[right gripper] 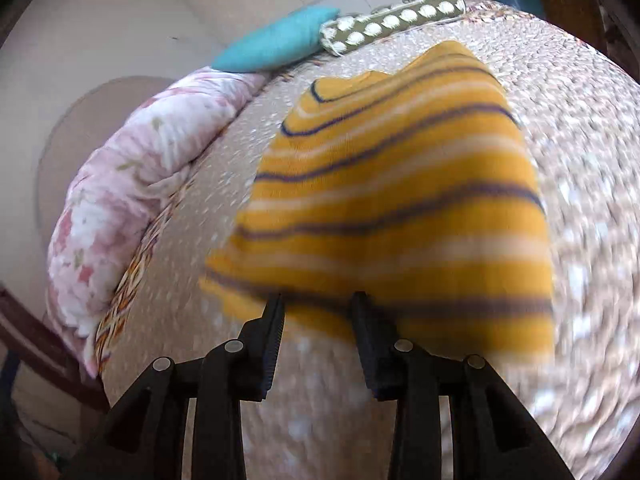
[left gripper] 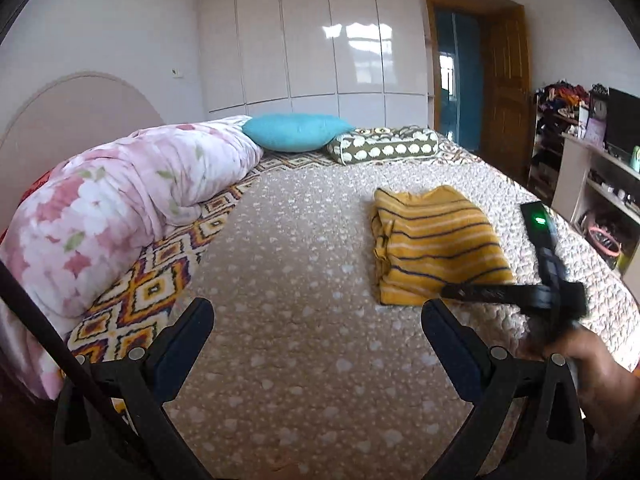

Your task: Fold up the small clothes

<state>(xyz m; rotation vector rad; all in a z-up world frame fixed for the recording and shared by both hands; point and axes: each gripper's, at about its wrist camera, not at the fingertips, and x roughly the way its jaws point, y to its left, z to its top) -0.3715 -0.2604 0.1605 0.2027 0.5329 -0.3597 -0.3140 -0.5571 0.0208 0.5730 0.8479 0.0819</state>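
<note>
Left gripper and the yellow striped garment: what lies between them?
Only bare bedspread lies between the left gripper and the garment, seen in the left wrist view.

A bed (left gripper: 304, 240) with a beige speckled cover fills the room's middle. Along its left lies a rolled pink floral quilt (left gripper: 120, 208) over a diamond-patterned sheet (left gripper: 152, 292). At the far end rest a teal pillow (left gripper: 296, 132) and an olive dotted bolster (left gripper: 384, 146). A rounded headboard (left gripper: 72, 100) stands far left against the white wall (left gripper: 100, 32). Glossy white wardrobe doors (left gripper: 312, 40) reflect window light. Right of them is a wooden door (left gripper: 504, 92), then cluttered shelves (left gripper: 560, 128) and a white cabinet (left gripper: 592, 184).
</note>
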